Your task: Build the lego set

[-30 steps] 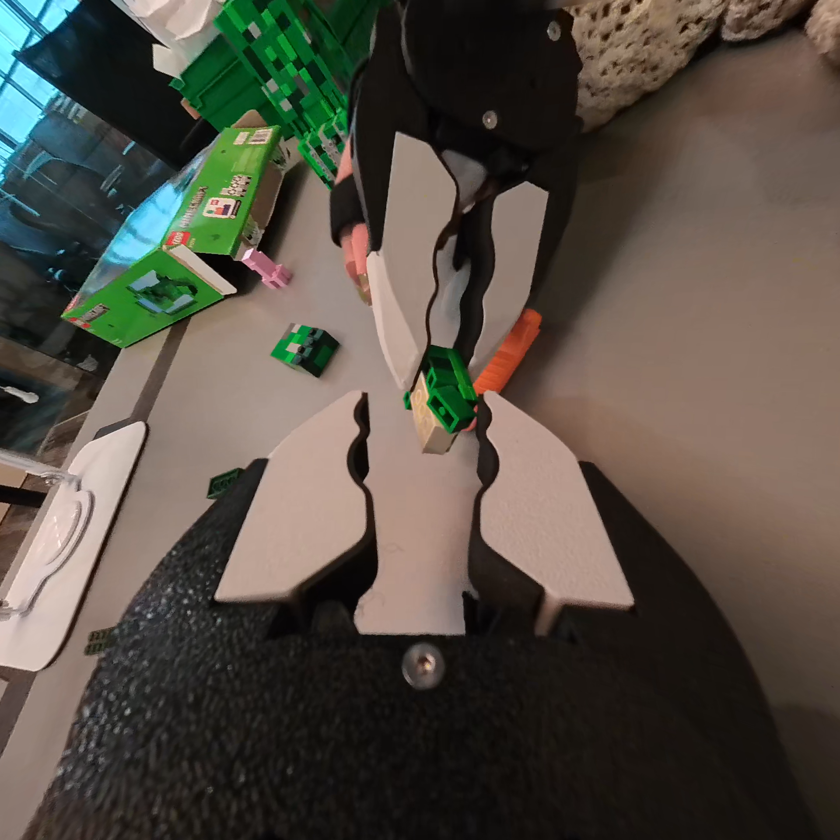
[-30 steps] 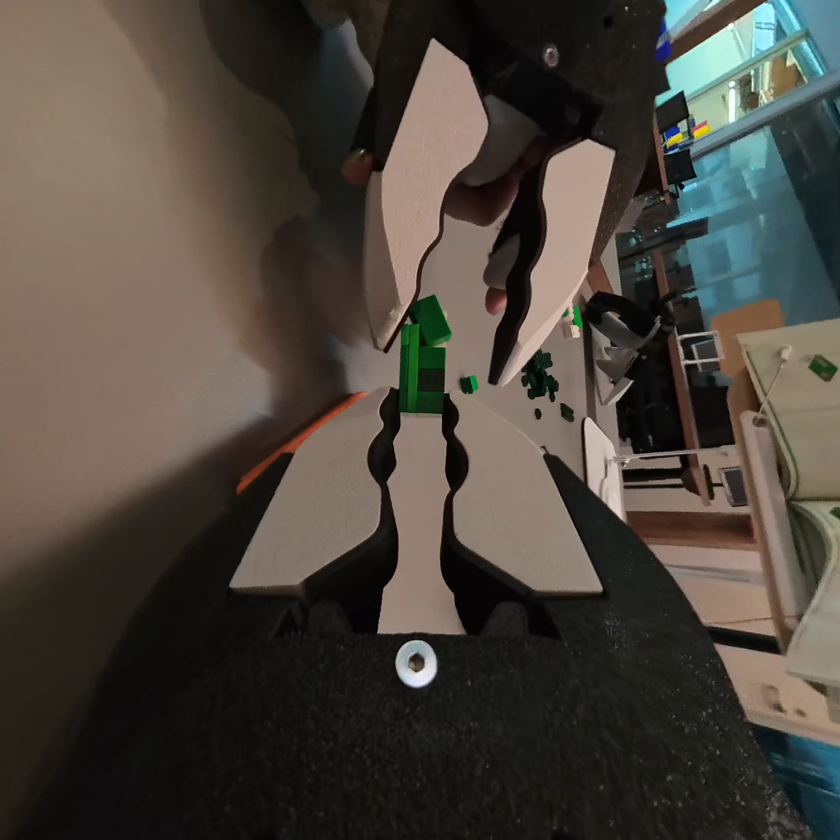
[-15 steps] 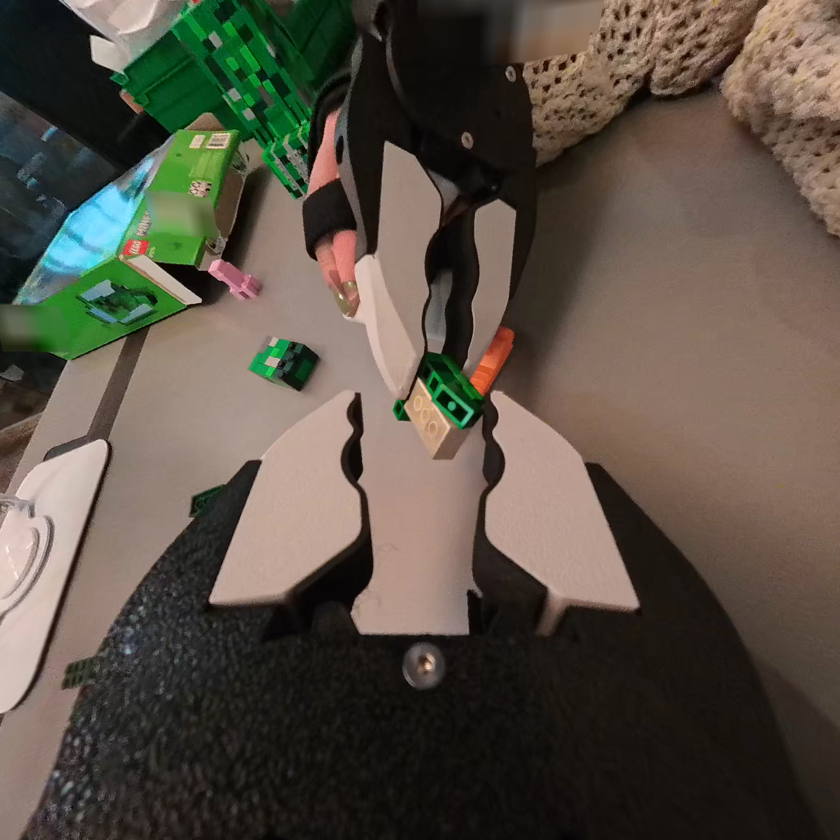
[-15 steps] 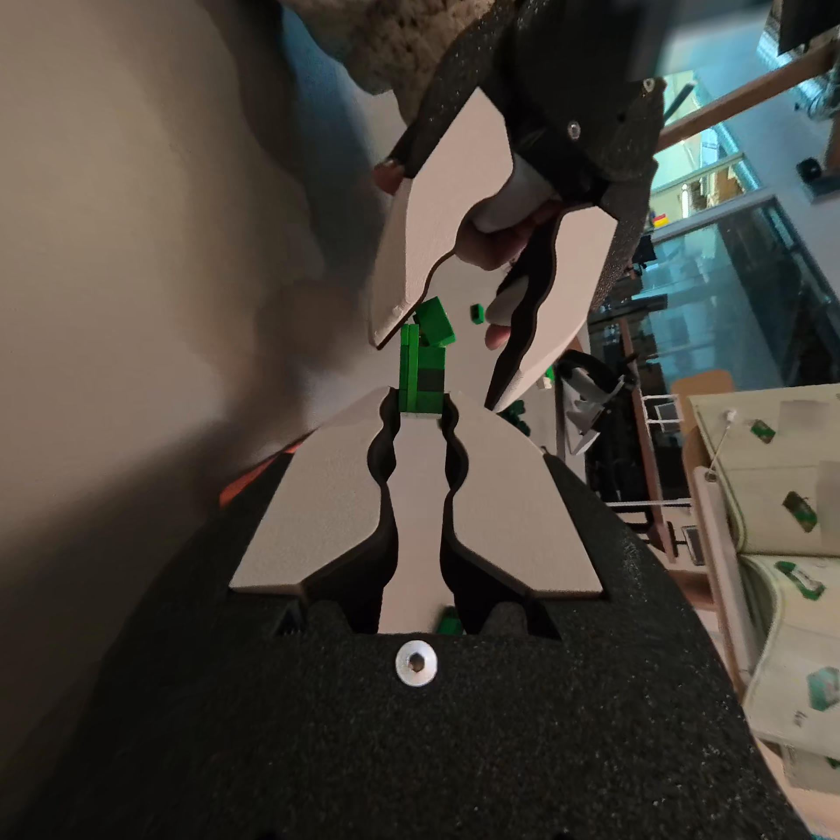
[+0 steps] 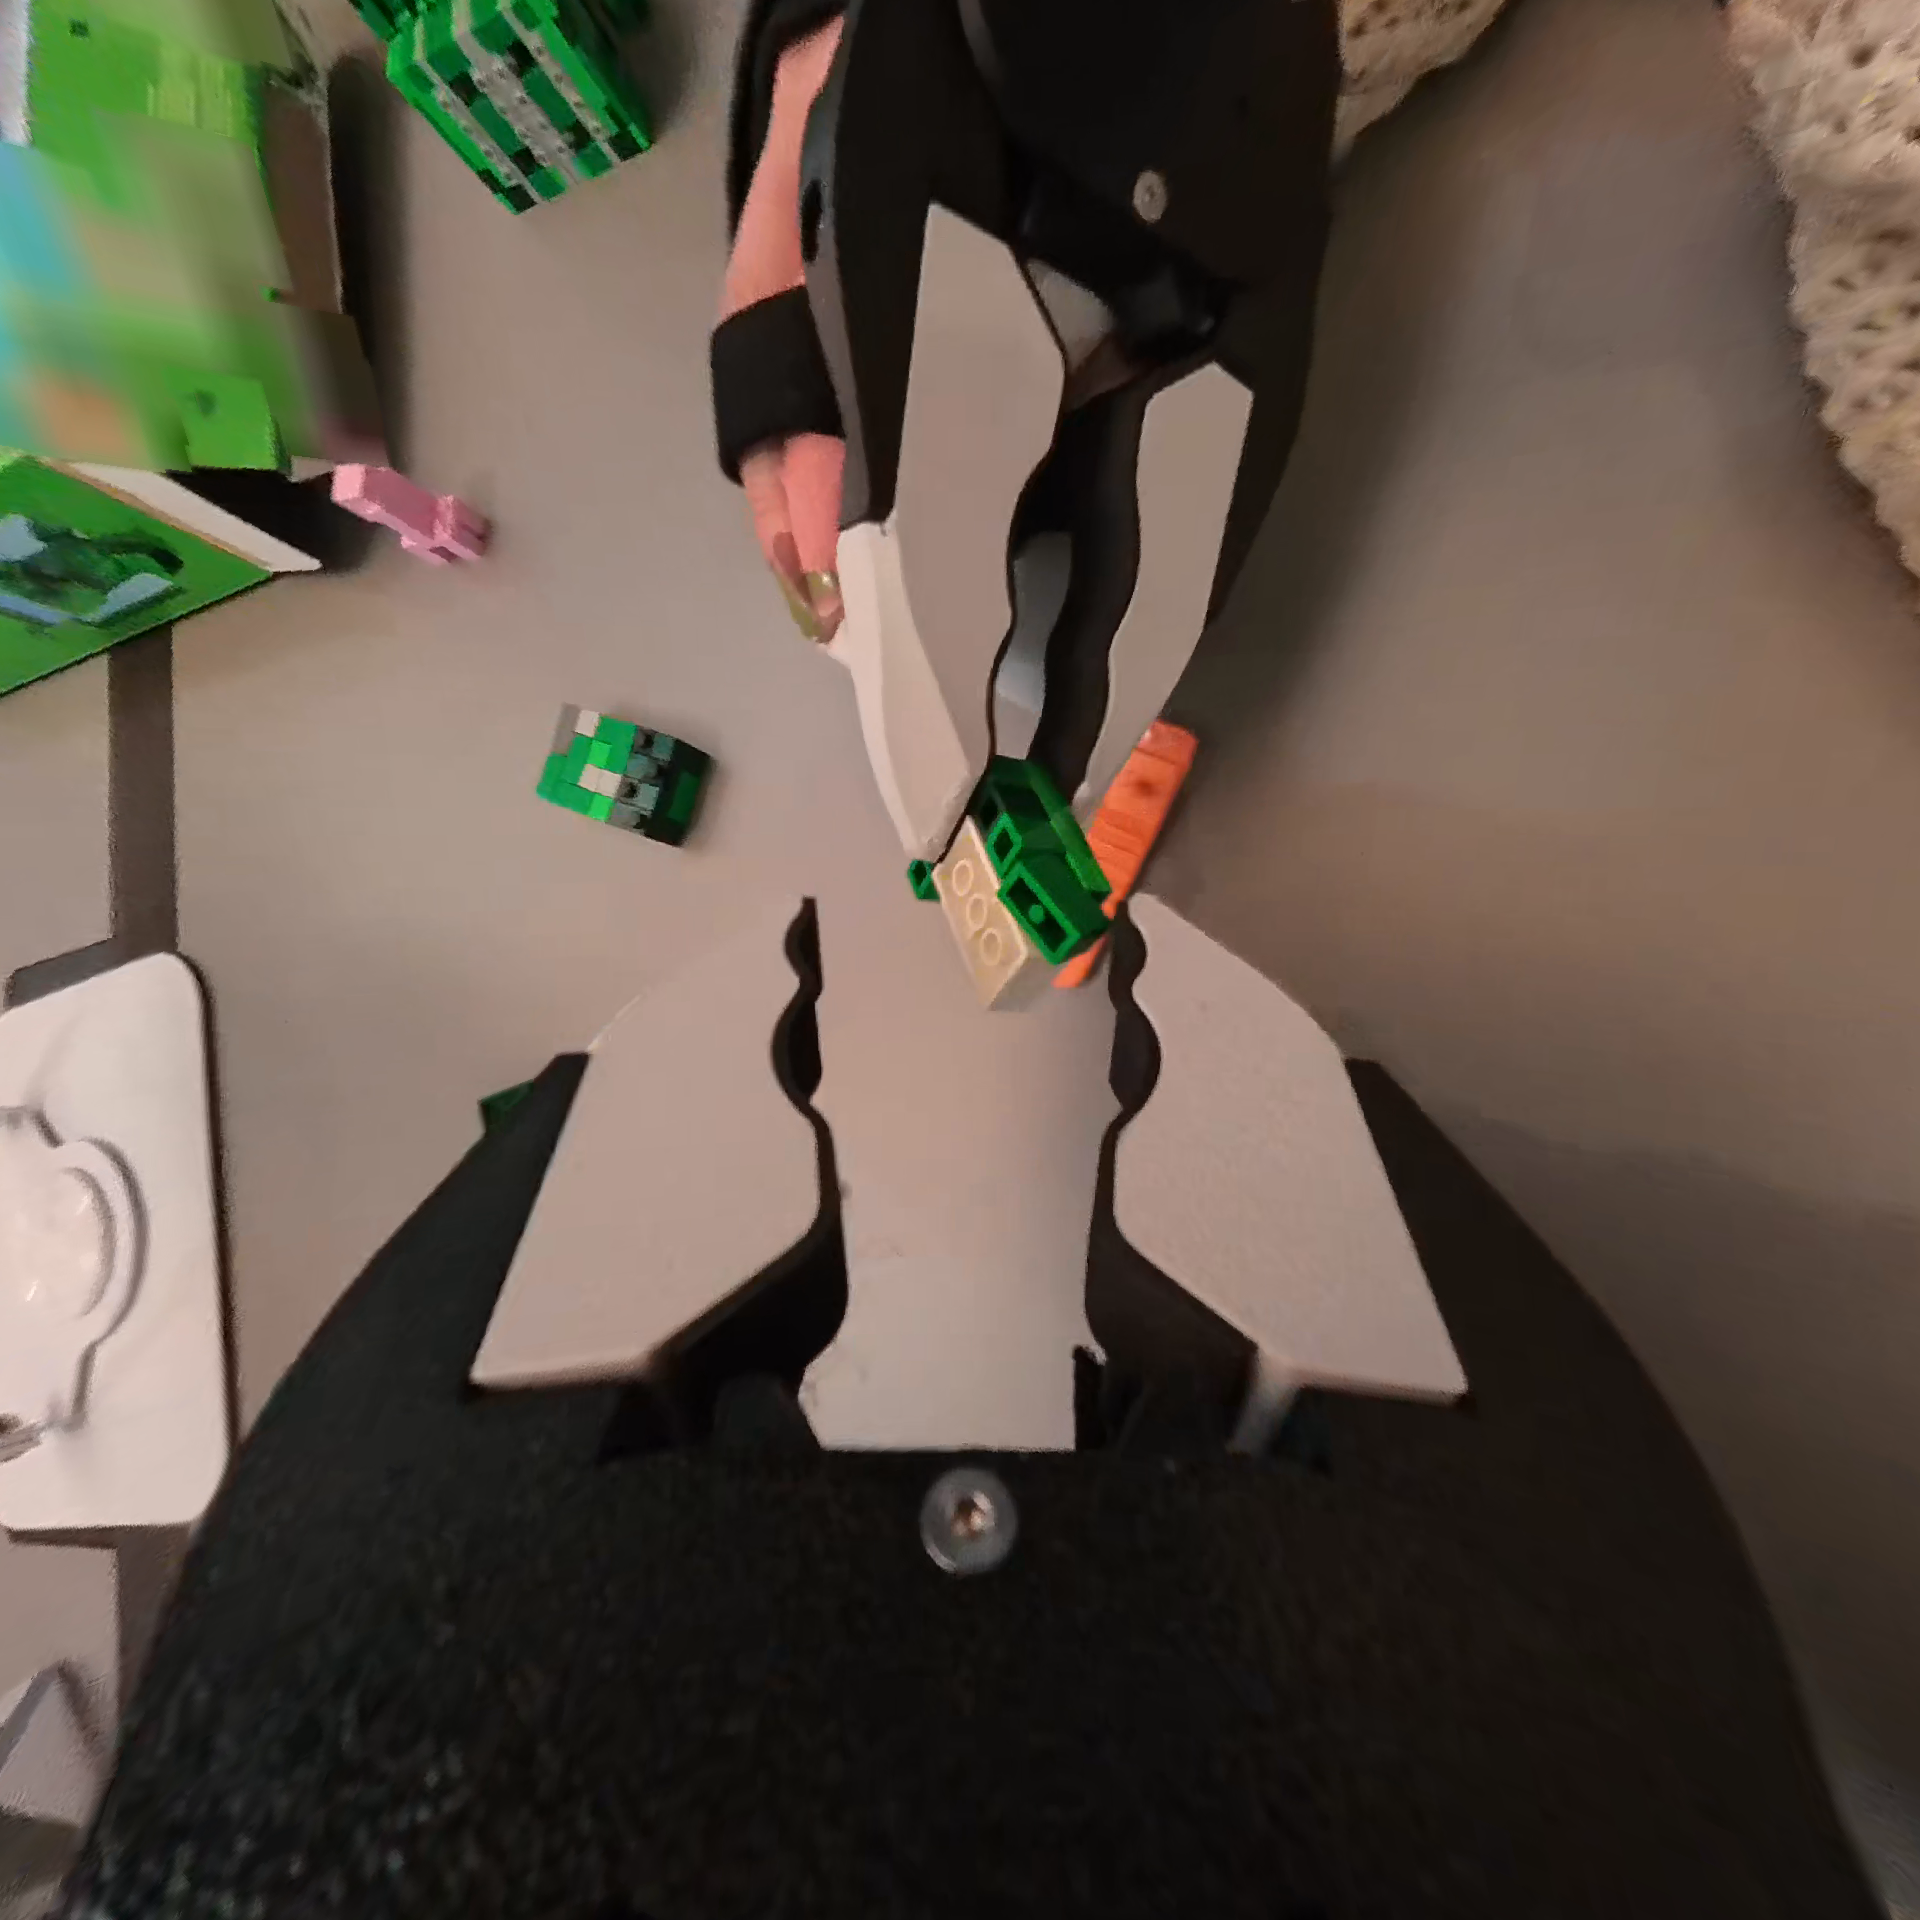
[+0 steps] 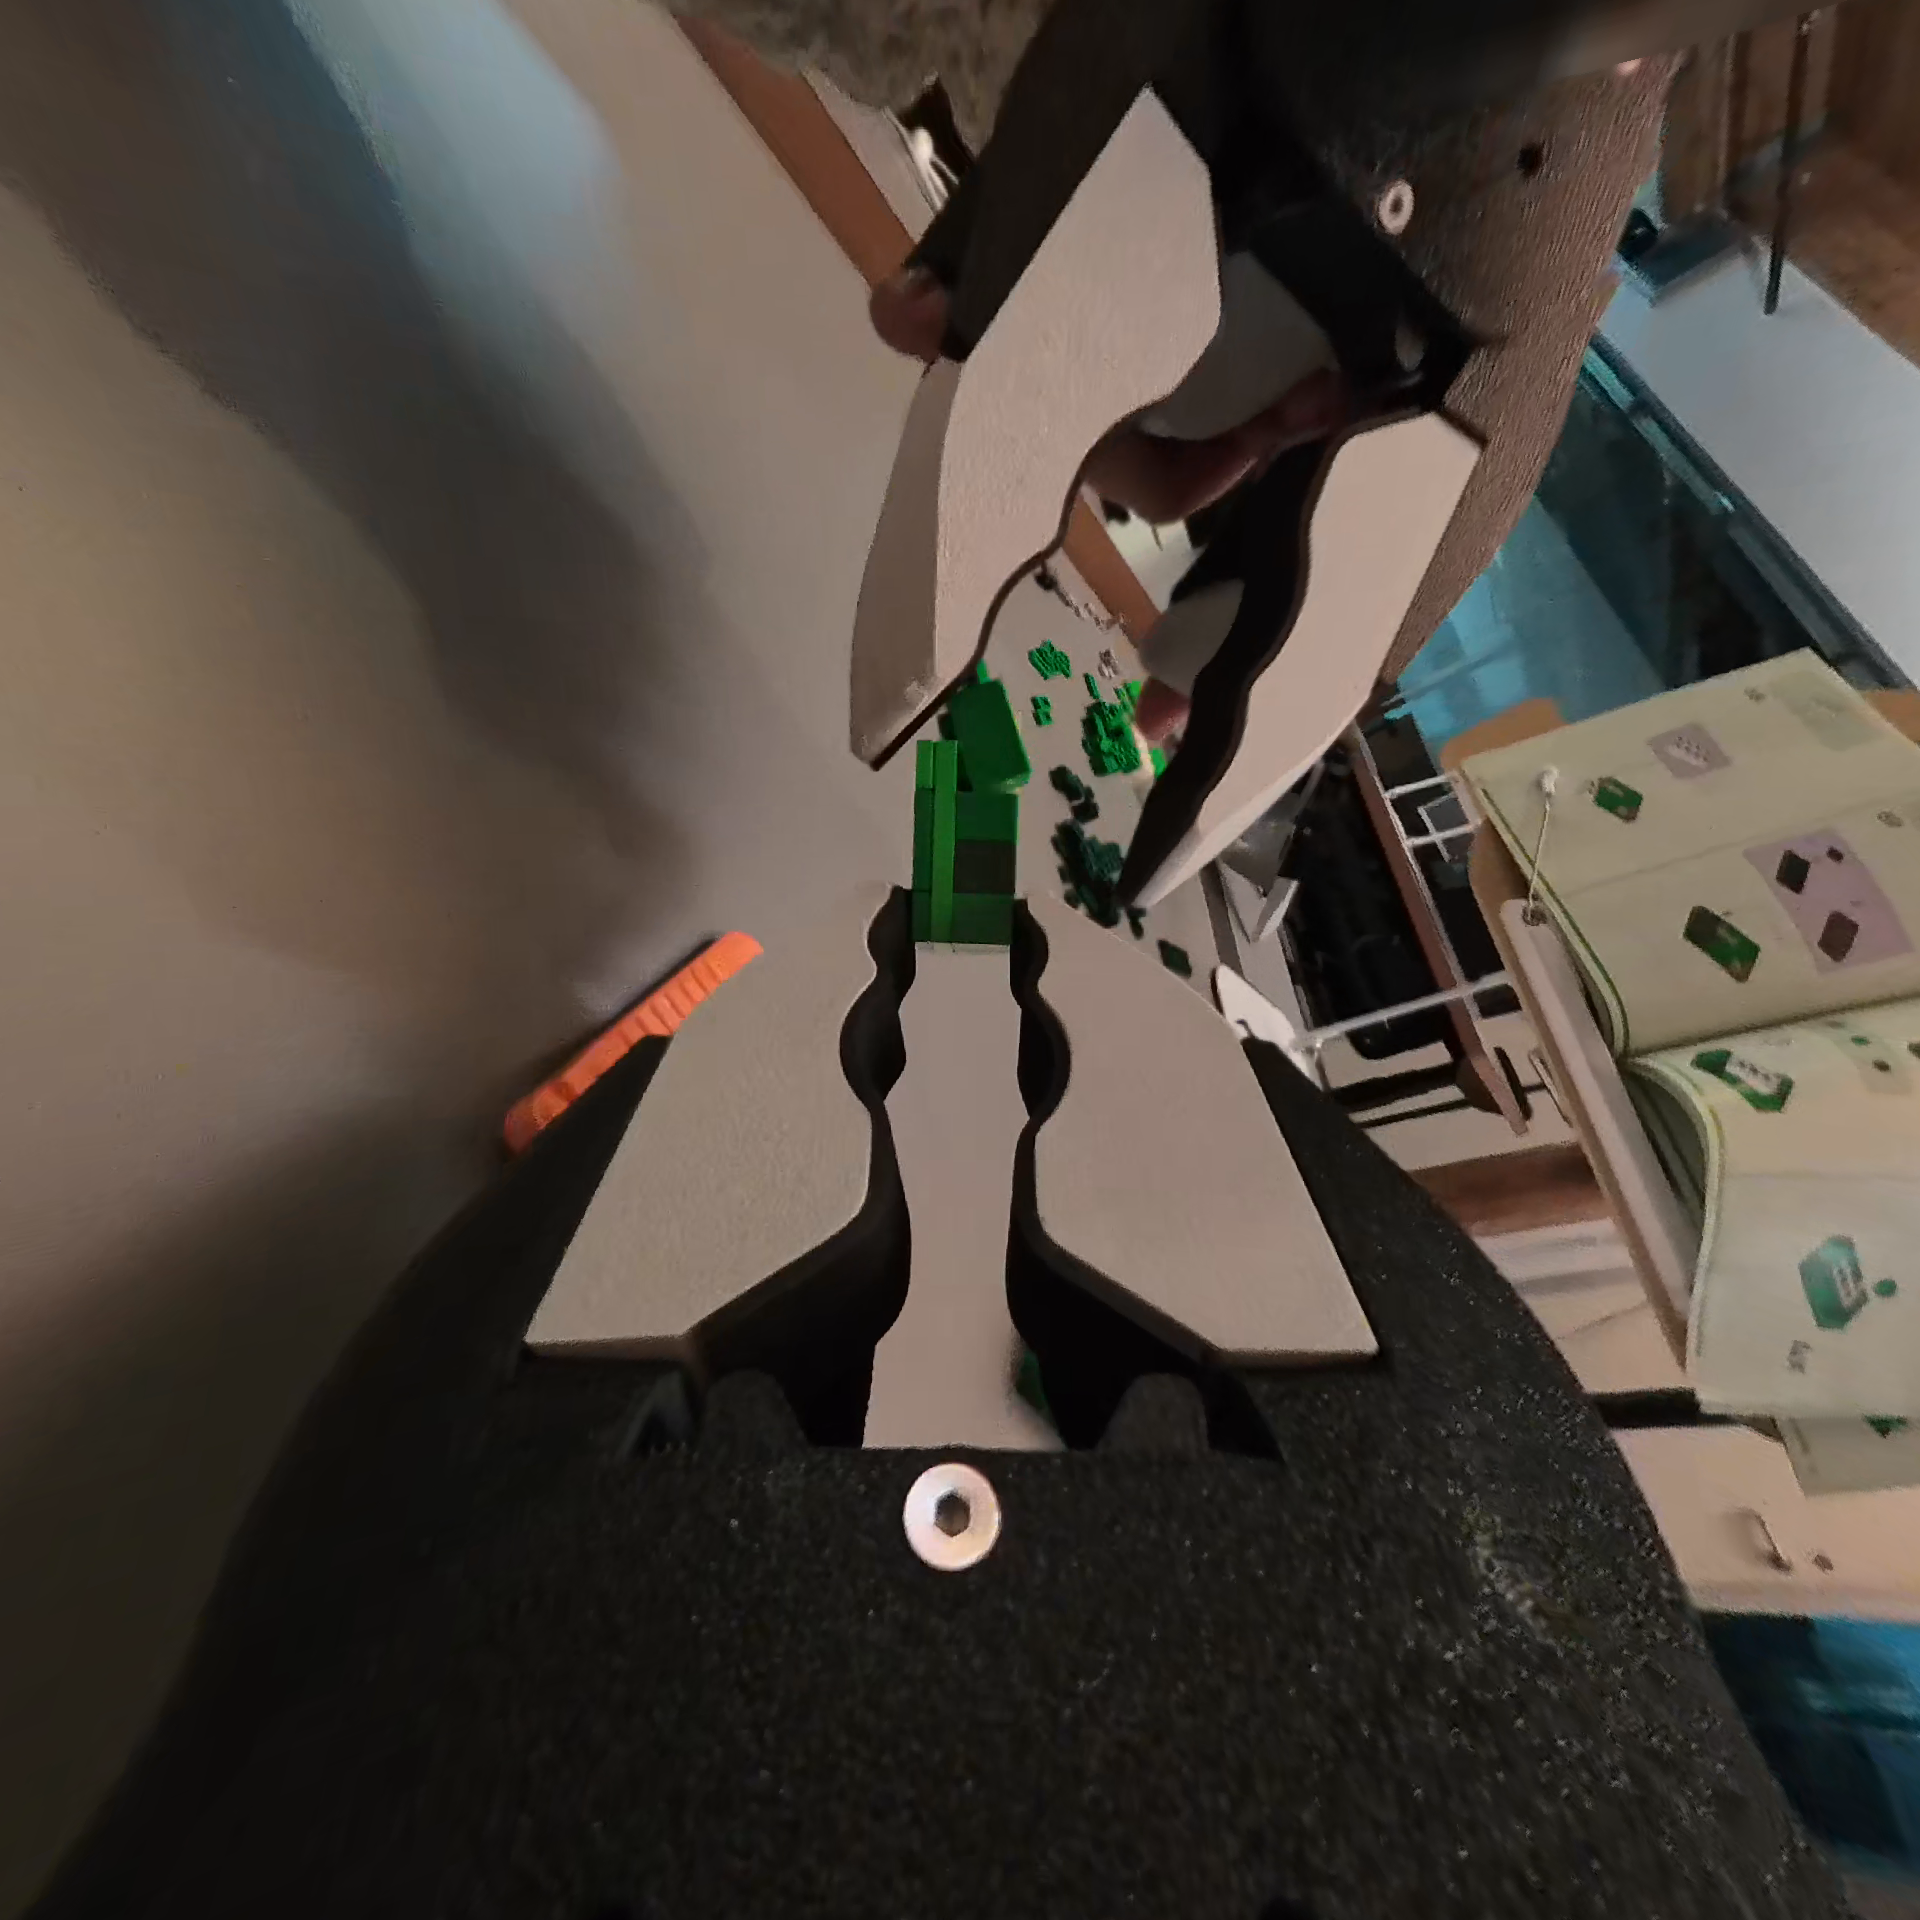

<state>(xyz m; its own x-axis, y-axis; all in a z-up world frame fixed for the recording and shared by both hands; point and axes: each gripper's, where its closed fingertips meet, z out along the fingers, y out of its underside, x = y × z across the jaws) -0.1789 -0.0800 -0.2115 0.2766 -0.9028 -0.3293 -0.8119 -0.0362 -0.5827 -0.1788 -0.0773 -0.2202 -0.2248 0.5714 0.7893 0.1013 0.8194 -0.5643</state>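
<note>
Nearest in the right wrist view, the right gripper (image 6: 961, 914) had its jaws drawn narrow and clamped on a small green sub-assembly (image 6: 966, 831), held at the very tips w/ its long axis running straight out along the jaws, away from the camera. Just beyond it hung the left gripper (image 6: 997, 821), jaws spread wide, one tip touching or all but touching the far end of the piece, the other tip well off to the side, so nothing was pinched there. From the left wrist view the same relation flipped: the left gripper (image 5: 961, 914) sat open and empty in the foreground, and the sub-assembly (image 5: 1013, 894) lay just ahead and a bit right of its gap, tilted, still in the right gripper's (image 5: 1023, 805) tips. So the right one was holder; the left was the free one, and my read is that any next press or add-on falls to it. That view alone showed the piece's tan underside w/ round sockets, plus an orange brick separator (image 5: 1132, 831) on the surface (image 5: 1507, 727) behind it, a small green block build (image 5: 623, 774), a pink figure (image 5: 410, 514) and a larger green build (image 5: 520, 94) farther off. The right view alone showed loose green bricks (image 6: 1091, 831) scattered beyond and the open instruction booklet (image 6: 1766, 935) at far right.
</note>
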